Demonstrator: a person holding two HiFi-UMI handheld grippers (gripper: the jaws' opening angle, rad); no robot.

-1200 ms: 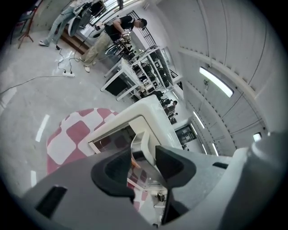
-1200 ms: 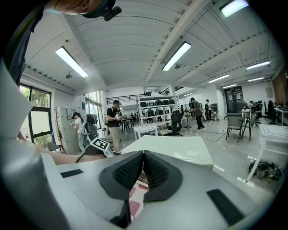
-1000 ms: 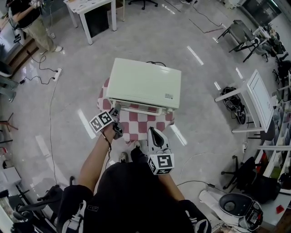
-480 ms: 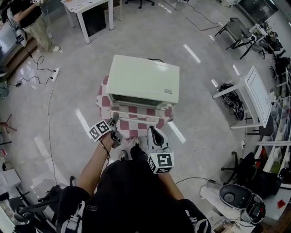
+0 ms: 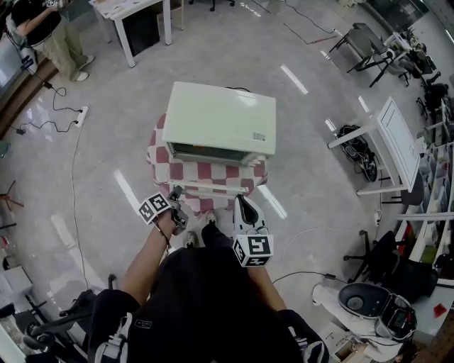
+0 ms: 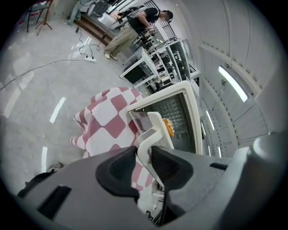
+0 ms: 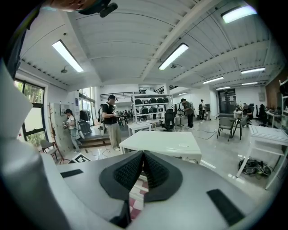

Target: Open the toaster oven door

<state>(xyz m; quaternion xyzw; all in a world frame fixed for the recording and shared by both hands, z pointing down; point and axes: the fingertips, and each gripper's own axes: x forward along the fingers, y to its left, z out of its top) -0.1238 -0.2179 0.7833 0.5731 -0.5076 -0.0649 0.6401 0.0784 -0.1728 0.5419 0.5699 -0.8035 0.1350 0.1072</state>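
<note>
The cream toaster oven sits on a small table under a red-and-white checked cloth. Its door hangs open toward me, and the white door handle lies near the cloth's front edge. My left gripper is at the handle's left end. In the left gripper view the handle sits between the two dark pads of the left gripper, whose jaws are closing on it. The oven's wire rack shows behind it. My right gripper hovers shut and empty at the front right, and its own view shows the right gripper below the oven's top.
A white table stands to the right, with another white table at the back left. A person stands at the far left beside a power strip and cable. Chairs stand at the back right.
The oven door has swung down from nearly shut to open. My left gripper has come back toward me with the handle. The right gripper has barely moved.
</note>
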